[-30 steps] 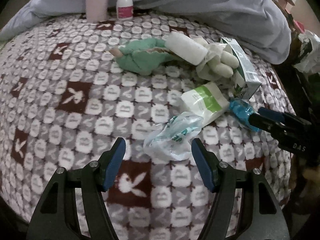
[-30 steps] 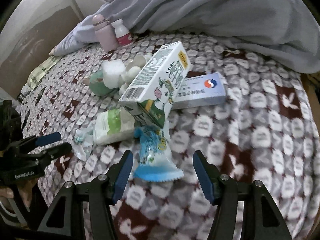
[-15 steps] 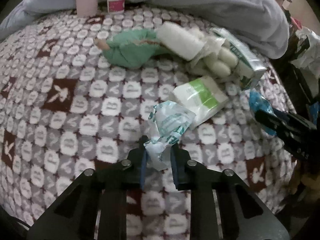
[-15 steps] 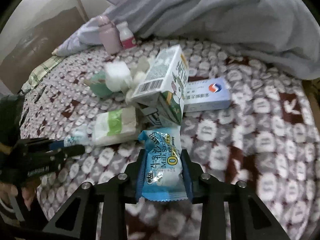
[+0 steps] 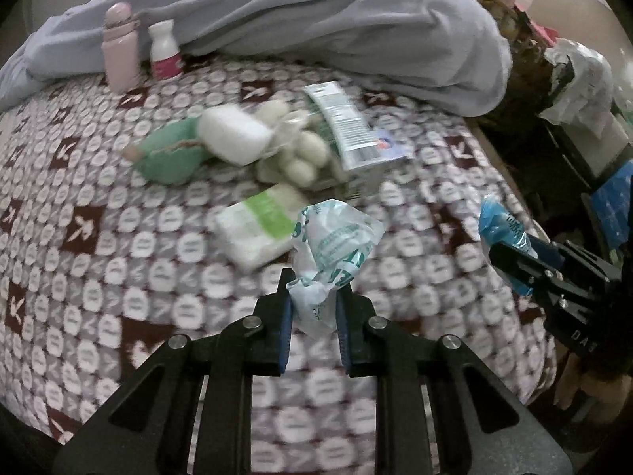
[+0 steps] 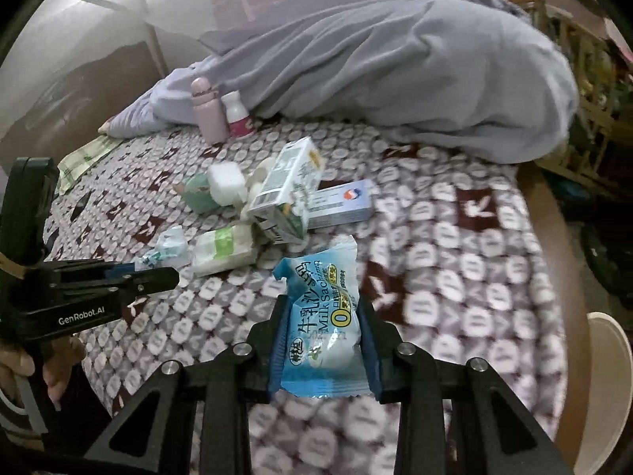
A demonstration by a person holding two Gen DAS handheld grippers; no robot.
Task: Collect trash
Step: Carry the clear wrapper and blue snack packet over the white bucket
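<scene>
My left gripper (image 5: 313, 308) is shut on a crumpled clear wrapper with green print (image 5: 332, 249) and holds it above the patterned blanket (image 5: 118, 237). My right gripper (image 6: 321, 328) is shut on a blue snack packet (image 6: 322, 312), also lifted; the packet also shows in the left wrist view (image 5: 500, 229). A white and green tissue pack (image 5: 261, 229), a milk carton (image 6: 287, 194), a blue and white box (image 6: 340, 206), a green pouch (image 5: 170, 154) and white wads (image 5: 292, 158) lie on the blanket.
A pink bottle (image 5: 120, 47) and a small white bottle (image 5: 164, 53) stand at the back by a grey duvet (image 5: 336, 27). The bed's right edge drops to dark clutter and a white plastic bag (image 5: 581, 79). A pale round rim (image 6: 609, 372) shows low right.
Both grippers closed, the left on the clear wrapper and the right on the blue packet, then lifted them off the blanket and drew back.
</scene>
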